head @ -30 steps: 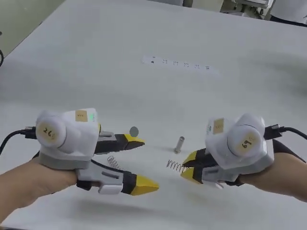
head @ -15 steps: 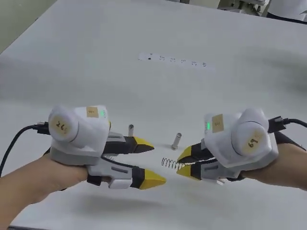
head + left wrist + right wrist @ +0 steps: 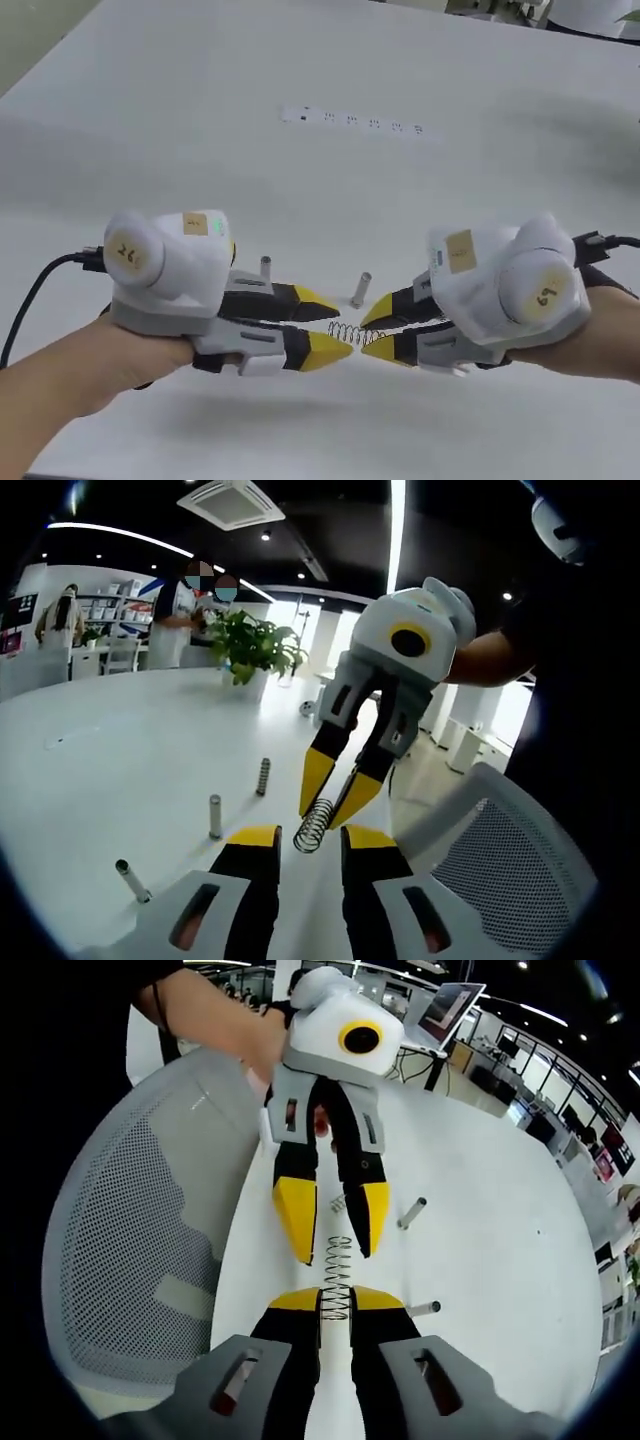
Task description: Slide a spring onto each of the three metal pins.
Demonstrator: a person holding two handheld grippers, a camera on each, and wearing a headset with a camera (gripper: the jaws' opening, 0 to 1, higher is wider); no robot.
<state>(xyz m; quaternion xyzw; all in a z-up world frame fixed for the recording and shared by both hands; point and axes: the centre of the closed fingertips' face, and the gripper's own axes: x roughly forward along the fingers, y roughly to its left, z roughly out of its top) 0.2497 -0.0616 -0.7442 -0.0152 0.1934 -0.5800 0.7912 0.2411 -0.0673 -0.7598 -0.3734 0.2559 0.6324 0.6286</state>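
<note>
My right gripper (image 3: 366, 333) is shut on one end of a small wire spring (image 3: 347, 332) and holds it level above the white table (image 3: 300, 190). Opposite it, my left gripper (image 3: 338, 323) is open, its yellow jaws flanking the spring's free end. In the left gripper view the spring (image 3: 312, 825) hangs between my own jaws, held by the right gripper (image 3: 328, 813). The right gripper view shows the spring (image 3: 336, 1270) reaching toward the left gripper (image 3: 337, 1250). Two bare metal pins (image 3: 265, 266) (image 3: 360, 290) rest on the table just behind the grippers. A second spring (image 3: 263, 776) lies beyond them.
A strip of small printed marks (image 3: 350, 122) lies farther back on the table. A grey mesh chair back (image 3: 130, 1220) stands at the table's near edge. A potted plant (image 3: 255, 645) and people are far off in the room.
Both grippers have come together. The right gripper has lifted the spring off the table toward the left, and the left gripper's open jaws now sit around its free end.
</note>
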